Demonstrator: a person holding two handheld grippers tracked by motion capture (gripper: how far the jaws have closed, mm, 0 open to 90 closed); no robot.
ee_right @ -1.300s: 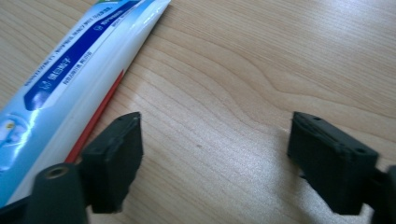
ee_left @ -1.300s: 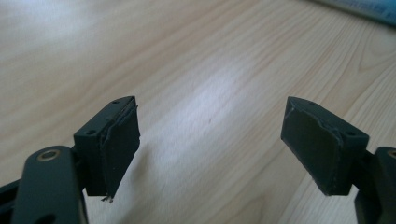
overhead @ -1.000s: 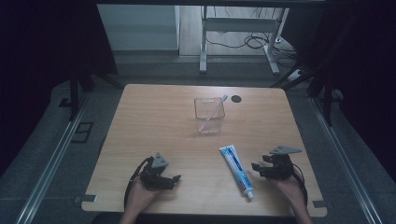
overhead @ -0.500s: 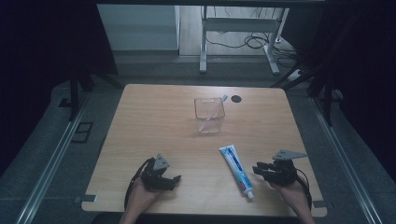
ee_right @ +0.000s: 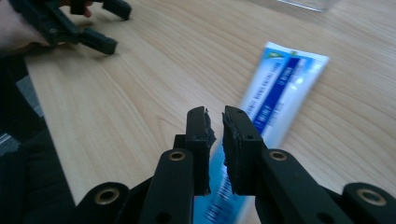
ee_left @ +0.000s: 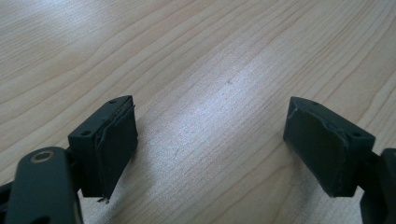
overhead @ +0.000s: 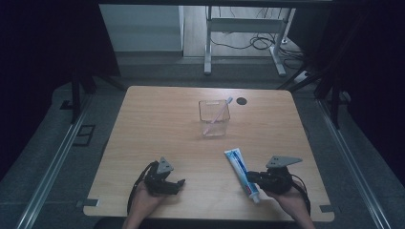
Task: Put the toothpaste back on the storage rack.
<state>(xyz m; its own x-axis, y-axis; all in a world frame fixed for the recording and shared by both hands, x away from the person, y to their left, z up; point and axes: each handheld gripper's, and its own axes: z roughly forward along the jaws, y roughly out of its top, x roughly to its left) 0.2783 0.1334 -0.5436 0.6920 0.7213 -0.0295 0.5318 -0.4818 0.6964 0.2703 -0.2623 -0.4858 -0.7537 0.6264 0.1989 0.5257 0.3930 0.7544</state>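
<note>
Right gripper view: right hand-held gripper [ee_right: 215, 122] has just pressed together — nothing pinched — above the toothpaste tube [ee_right: 280, 88]; left hand-held gripper [ee_left: 210, 140] spread.

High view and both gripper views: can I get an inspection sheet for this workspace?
Surface: wooden table, bare wood, with a dark round spot near the far edge.
Job's things: toothpaste tube lying flat; clear cup upright with a toothbrush leaning in it.
Clutter: nothing seen.
Grippers: left gripper open over bare wood; right gripper shut at the tube's near end, its jaws have just been closing, nothing seen between them.
Cables: a black cable trails from the left gripper; floor cables beyond the table.
Surroundings: metal stand behind, floor rail alongside, dark room.
</note>
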